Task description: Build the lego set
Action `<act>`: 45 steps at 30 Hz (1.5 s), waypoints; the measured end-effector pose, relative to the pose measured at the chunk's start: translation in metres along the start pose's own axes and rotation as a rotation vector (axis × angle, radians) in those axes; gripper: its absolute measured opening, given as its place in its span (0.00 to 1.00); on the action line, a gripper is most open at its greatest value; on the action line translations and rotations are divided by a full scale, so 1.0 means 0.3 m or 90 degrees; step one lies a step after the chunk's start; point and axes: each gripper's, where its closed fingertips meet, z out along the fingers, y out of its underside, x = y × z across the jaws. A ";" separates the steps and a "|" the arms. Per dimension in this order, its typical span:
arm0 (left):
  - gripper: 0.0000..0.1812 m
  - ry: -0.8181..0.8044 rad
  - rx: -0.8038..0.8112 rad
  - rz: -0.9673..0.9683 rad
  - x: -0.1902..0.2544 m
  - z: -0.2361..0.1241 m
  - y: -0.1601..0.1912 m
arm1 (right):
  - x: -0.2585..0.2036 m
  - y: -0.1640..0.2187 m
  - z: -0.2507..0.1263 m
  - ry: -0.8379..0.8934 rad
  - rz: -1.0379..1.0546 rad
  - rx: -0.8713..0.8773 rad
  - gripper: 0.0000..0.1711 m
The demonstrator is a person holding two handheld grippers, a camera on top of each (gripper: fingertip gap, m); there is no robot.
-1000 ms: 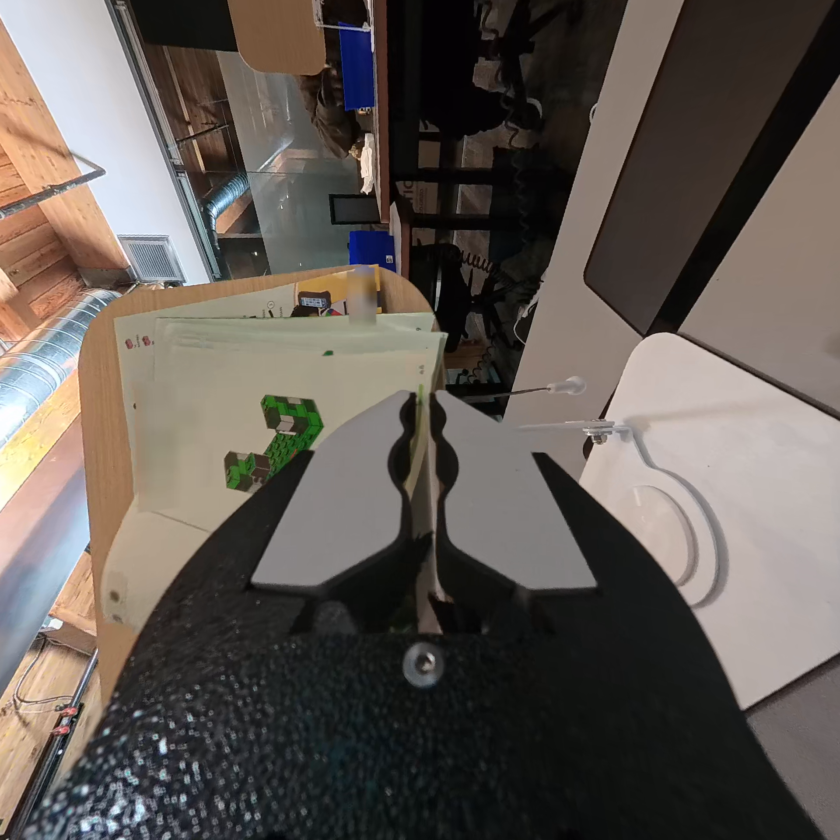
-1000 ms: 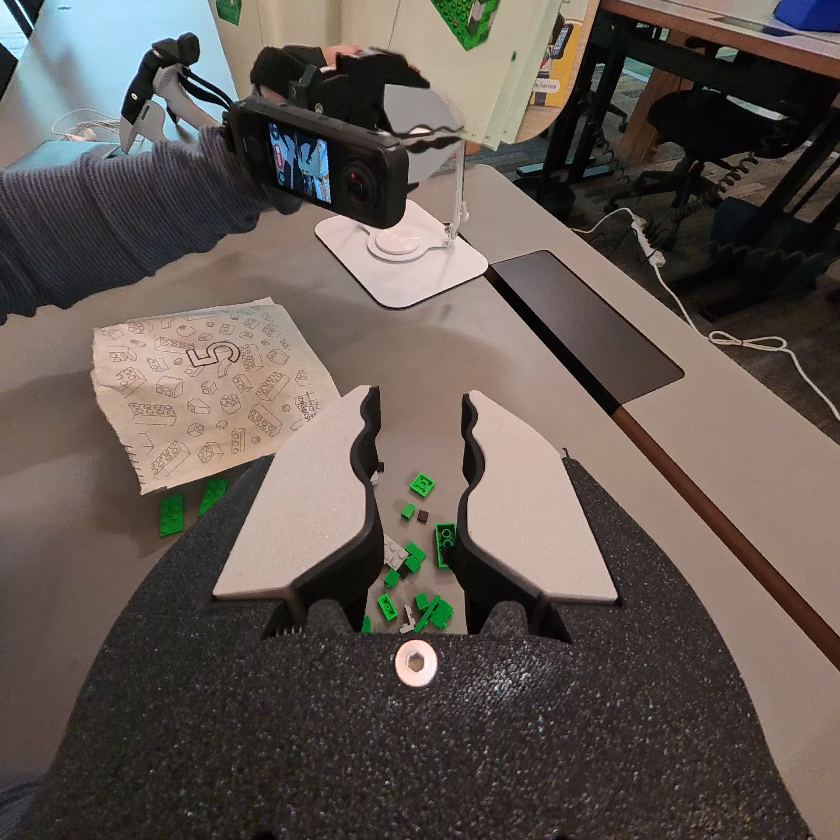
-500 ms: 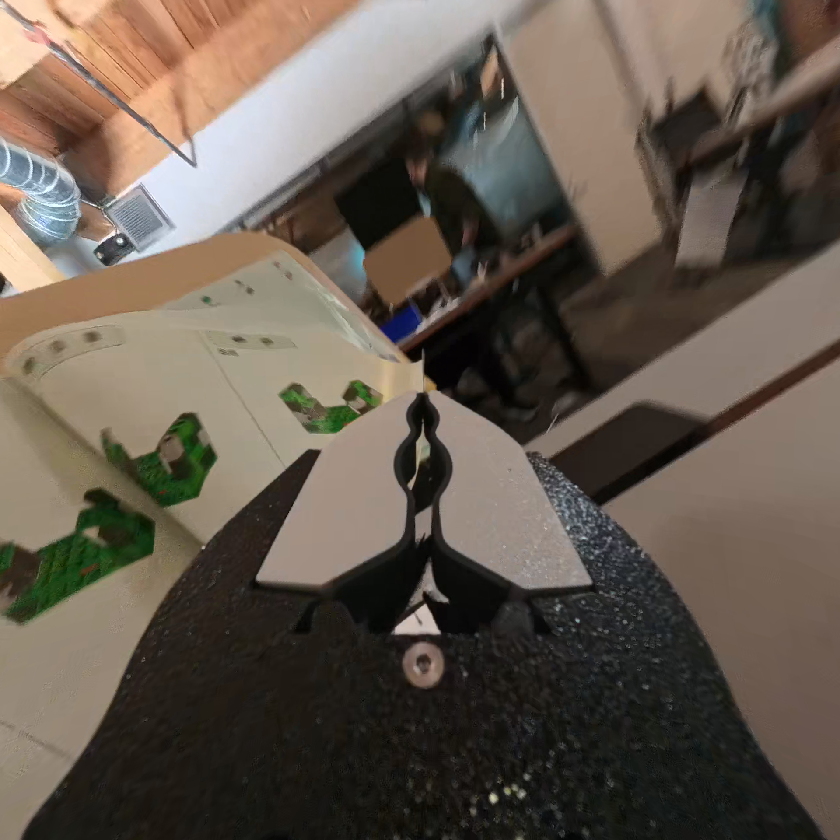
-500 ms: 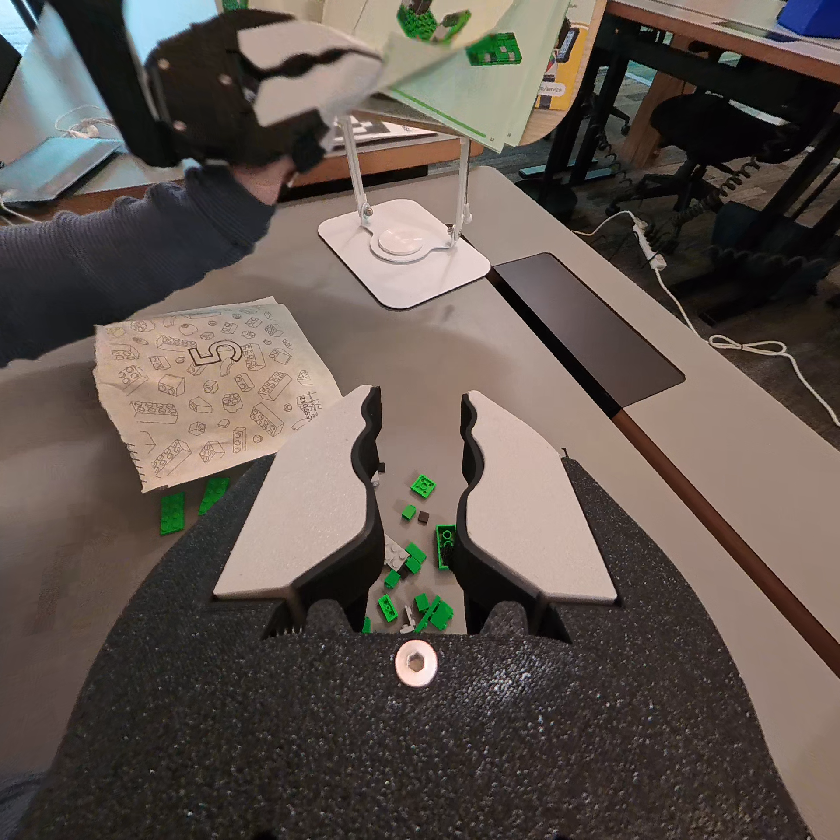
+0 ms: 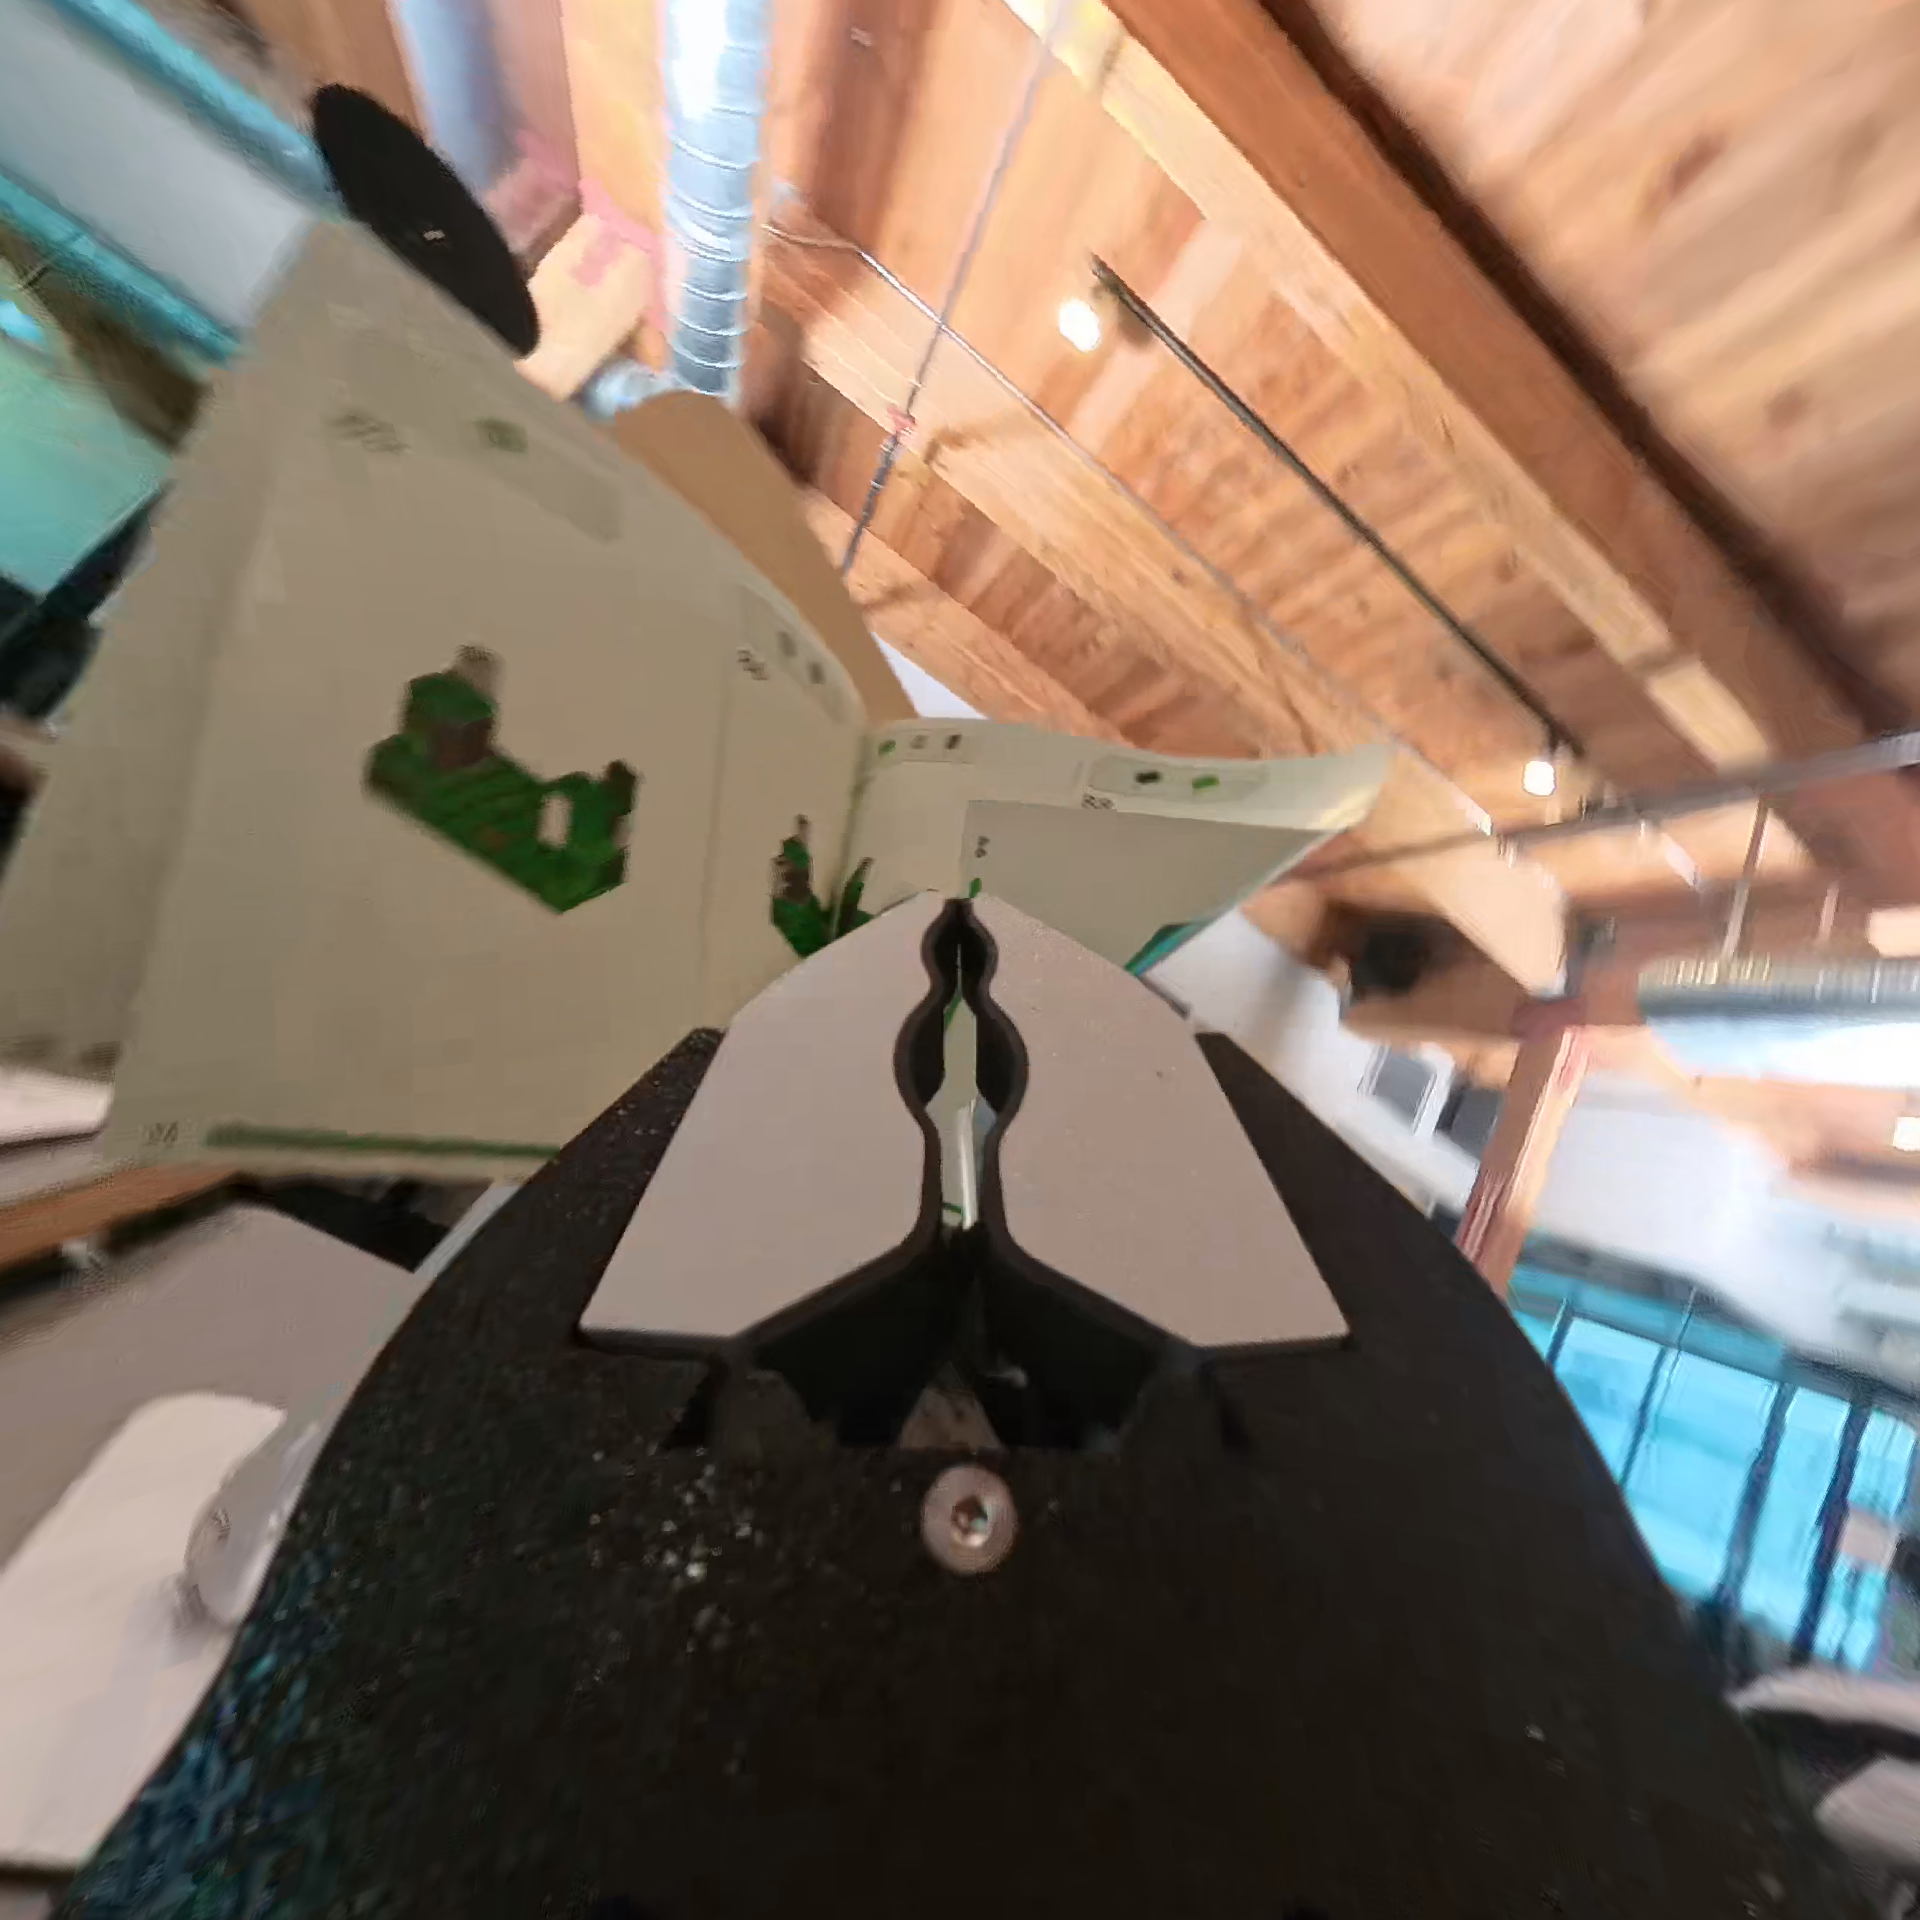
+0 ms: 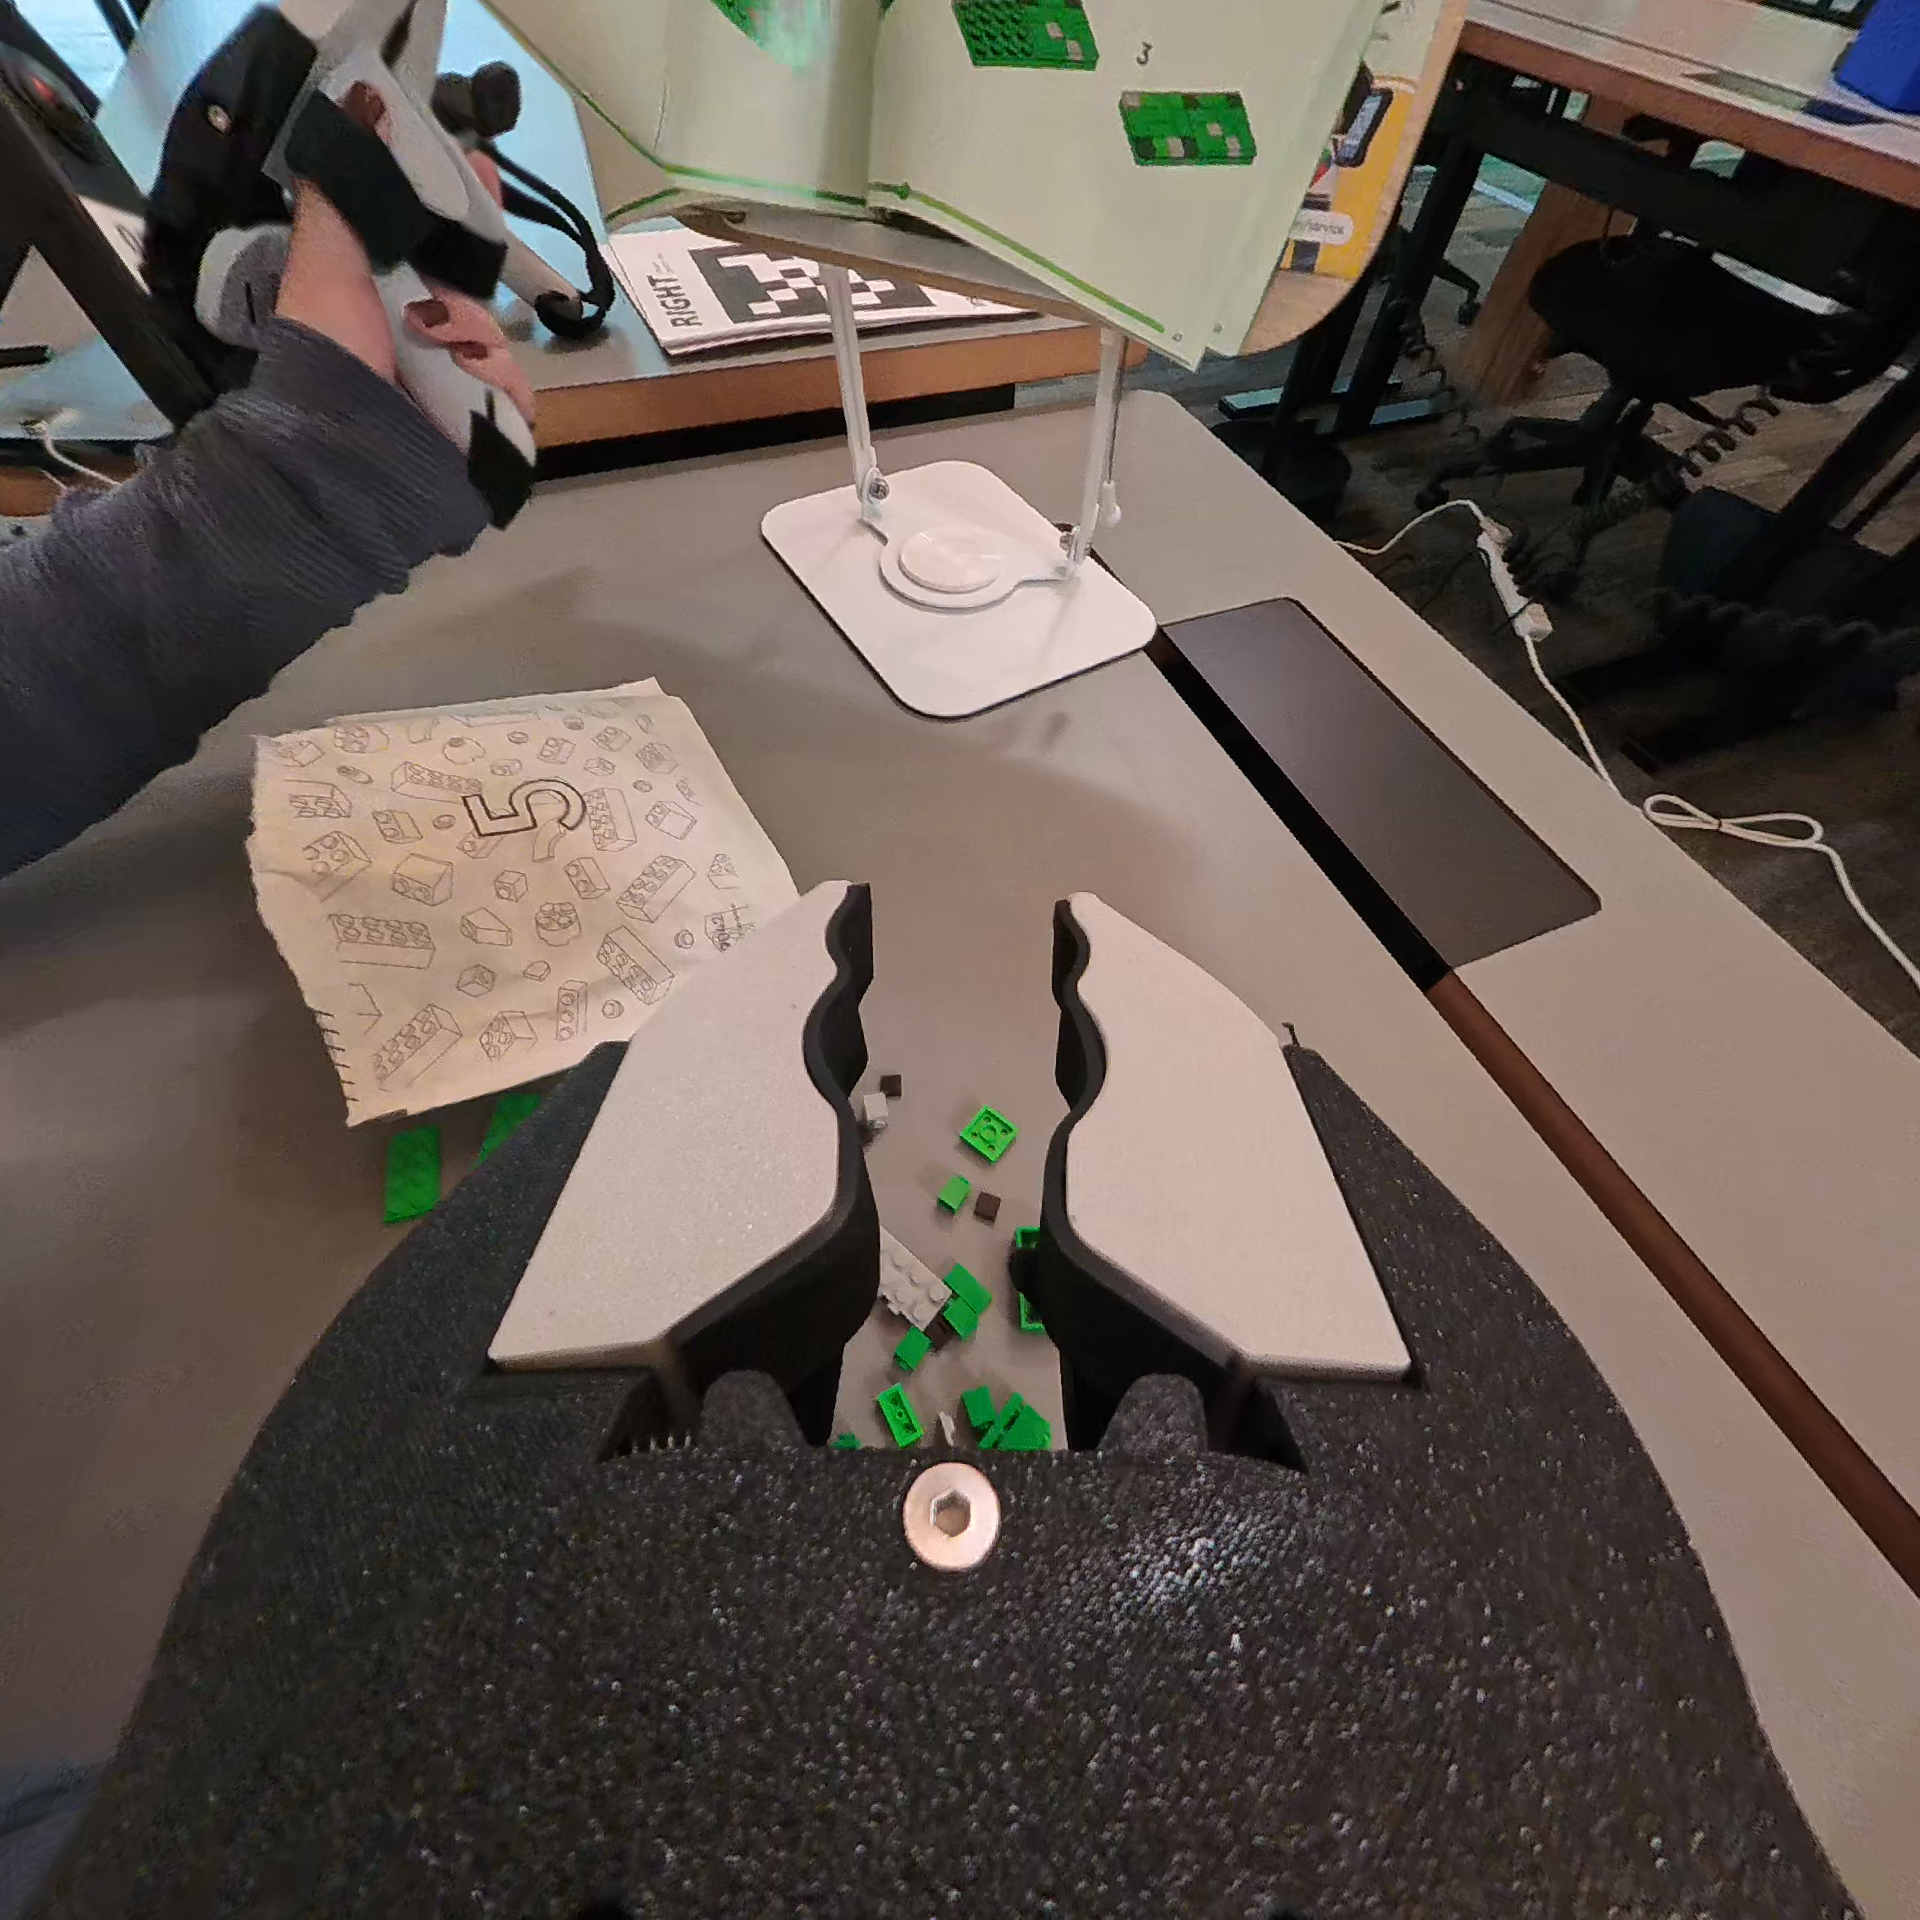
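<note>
Flipping page: left gripper [image 5: 961,914] clamped on instruction booklet [image 5: 436,831] page, swung over since a second ago; right gripper [image 6: 961,997] apart, idle above loose bricks [image 6: 966,1299]; next build step coming into view.

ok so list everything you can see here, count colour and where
instruction booklet: one, pale green, open on the stand, a page pinched by the left claw
stand: one, white, far side of the table
paper bag: one, cream, printed, flat at left
lego pieces: many, mostly green, a few grey and brown, scattered under the right claw
table: one, grey
left claw: shut on a page
right claw: open, empty, above the pieces
</note>
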 end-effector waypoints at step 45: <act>0.61 0.457 -0.846 0.701 0.284 -0.670 0.443 | -0.009 -0.015 -0.015 0.024 -0.025 0.005 0.22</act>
